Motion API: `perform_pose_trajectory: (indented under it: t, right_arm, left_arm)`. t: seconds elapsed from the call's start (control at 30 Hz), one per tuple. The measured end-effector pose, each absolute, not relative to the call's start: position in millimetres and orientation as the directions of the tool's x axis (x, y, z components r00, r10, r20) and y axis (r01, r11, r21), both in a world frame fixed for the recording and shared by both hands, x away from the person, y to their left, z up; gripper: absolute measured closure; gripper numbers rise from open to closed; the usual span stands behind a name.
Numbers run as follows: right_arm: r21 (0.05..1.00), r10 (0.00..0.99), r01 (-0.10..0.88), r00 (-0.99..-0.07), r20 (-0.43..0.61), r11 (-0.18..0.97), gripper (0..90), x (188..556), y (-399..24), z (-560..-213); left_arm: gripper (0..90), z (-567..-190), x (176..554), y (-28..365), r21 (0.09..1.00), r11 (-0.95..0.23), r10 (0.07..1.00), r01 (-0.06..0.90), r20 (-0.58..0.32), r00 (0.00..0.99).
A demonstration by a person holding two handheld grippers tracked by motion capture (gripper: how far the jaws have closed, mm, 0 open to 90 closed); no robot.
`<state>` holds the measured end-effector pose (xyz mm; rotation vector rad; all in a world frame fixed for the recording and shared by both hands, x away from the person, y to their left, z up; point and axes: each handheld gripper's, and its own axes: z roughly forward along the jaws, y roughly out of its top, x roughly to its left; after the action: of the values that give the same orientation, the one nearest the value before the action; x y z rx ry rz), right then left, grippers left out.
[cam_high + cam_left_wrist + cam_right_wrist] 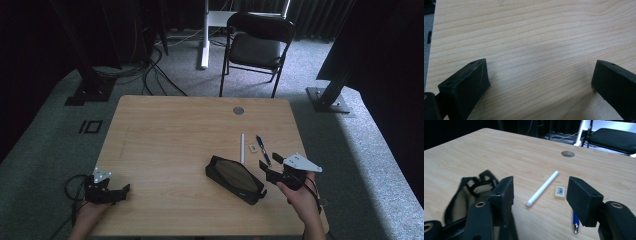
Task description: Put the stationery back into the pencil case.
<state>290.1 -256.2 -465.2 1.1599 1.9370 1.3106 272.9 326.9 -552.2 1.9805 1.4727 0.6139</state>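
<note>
- While the right gripper (266, 172) hangs just beside the open end of the black pencil case (235, 179), its jaws stand apart with nothing between them, so no item is in hand yet; the likely job is loading the loose stationery into that case.
- Because the case is soft and its mouth sags, I judge that a jaw could catch the zip edge and drag the whole case across the table (165, 150) instead of dropping anything in.
- With the left gripper (120, 191) resting well to the left of the case, jaws wide and holding nothing, the case has no steadying grip, which makes such a slide more likely.
- Lying just beyond the case, the white pen (243, 147) is round and could roll away if one pad meets it first.
- Next to it, on the side away from the case, the blue pen (263, 149) lies partly under the right gripper's jaw in the right gripper view and could be knocked on the way down.
- Between the two pens, the small eraser (560, 192) may be nudged aside or picked up by mistake.
- From above, the high view gives the whole layout and both hands; the right gripper view adds the eraser's printed label and the white pen's tip, while the left gripper view offers bare wood grain between its jaws.
</note>
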Motion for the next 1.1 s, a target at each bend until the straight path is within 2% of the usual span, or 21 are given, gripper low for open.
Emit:
perform_pose_trajectory:
  t: [0.37, 0.87, 1.1]
  right_arm:
    - [0.897, 0.913, 0.406, -0.409, 0.005, 0.177, 37.8, 320.6, -260.5, -479.2]
    - [0.856, 0.925, 0.480, -0.381, 0.006, 0.192, 43.5, 357.3, -266.2, -497.0]
    - [0.840, 0.933, 0.508, -0.360, 0.008, 0.189, 43.5, 370.2, -268.2, -506.2]
  left_arm:
    - [1.4, -552.2, 272.9, 326.9, 0.694, -0.214, 0.959, 0.688, 0.017, 0.281]
    - [1.4, -552.2, 272.9, 326.8, 0.694, -0.213, 0.960, 0.688, 0.016, 0.281]
    - [1.4, -552.2, 272.9, 326.8, 0.694, -0.213, 0.960, 0.688, 0.016, 0.281]
